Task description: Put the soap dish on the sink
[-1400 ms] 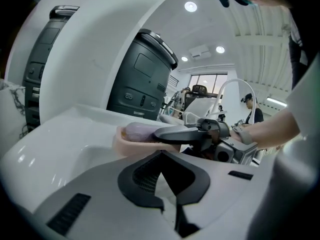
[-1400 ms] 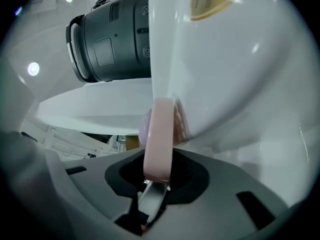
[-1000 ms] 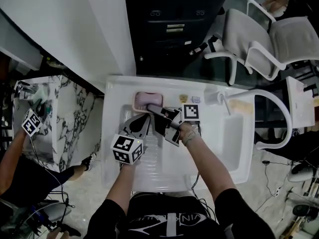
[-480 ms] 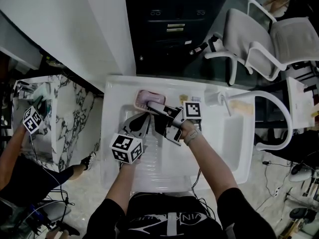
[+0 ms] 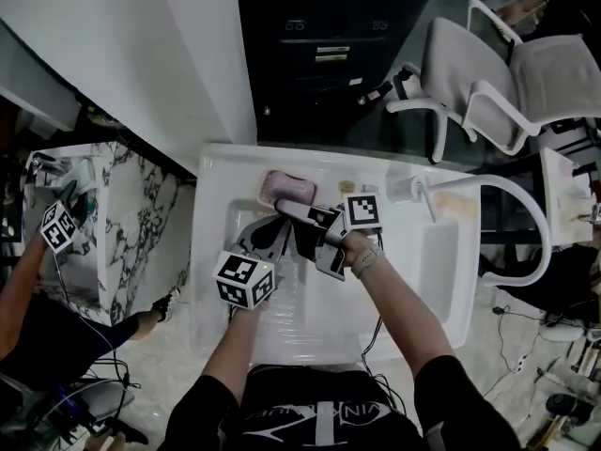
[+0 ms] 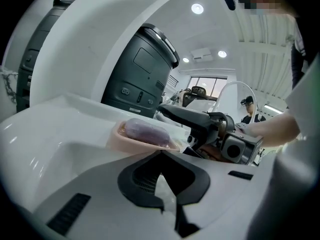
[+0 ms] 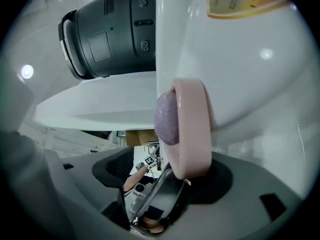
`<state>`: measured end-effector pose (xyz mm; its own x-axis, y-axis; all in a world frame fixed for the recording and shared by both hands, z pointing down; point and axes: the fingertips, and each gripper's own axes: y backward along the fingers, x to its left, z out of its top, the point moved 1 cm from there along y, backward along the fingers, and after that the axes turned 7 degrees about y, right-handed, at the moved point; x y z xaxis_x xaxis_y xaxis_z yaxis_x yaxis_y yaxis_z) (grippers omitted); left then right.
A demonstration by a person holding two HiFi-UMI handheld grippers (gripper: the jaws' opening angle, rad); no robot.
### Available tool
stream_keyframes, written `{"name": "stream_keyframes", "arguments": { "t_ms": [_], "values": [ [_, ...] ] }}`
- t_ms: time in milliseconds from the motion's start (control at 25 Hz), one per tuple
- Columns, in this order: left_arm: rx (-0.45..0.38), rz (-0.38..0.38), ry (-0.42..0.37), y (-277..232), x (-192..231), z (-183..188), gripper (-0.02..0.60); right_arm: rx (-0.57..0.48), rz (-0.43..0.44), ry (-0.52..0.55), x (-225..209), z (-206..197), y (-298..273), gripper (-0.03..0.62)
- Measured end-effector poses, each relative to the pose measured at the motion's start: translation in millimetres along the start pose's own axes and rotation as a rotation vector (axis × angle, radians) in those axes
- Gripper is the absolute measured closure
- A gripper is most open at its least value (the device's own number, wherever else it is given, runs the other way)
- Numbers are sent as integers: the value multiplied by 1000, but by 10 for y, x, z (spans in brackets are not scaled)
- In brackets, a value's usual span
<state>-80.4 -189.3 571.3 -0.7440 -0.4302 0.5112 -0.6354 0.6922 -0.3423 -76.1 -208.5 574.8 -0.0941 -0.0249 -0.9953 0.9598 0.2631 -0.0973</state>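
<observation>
Right hand-held gripper [image 5: 291, 217] — jaws newly wide, soap dish [image 5: 287, 188] loose on sink [image 5: 214, 163]

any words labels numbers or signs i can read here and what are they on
No text can be read for certain.
Yellow sticker on the sink: print too blurred to read.
Print on the person's black shirt: upside down and too blurred.
Marker cubes: square patterns only, no words.

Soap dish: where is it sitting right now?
In the head view the soap dish sits on the back ledge of the sink, left of centre, holding a purple soap. The tap stands further right on the same ledge.
</observation>
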Motion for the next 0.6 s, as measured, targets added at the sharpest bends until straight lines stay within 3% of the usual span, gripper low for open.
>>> {"name": "stream_keyframes", "arguments": {
  "t_ms": [360,600],
  "values": [
    [4,0,13,-80,-23,-28,568,39,-12,-14,-66,-116,71,286],
    [-4,-21,27,-158,-53,5,568,11,-13,2,-48,-71,141,286]
  ]
}}
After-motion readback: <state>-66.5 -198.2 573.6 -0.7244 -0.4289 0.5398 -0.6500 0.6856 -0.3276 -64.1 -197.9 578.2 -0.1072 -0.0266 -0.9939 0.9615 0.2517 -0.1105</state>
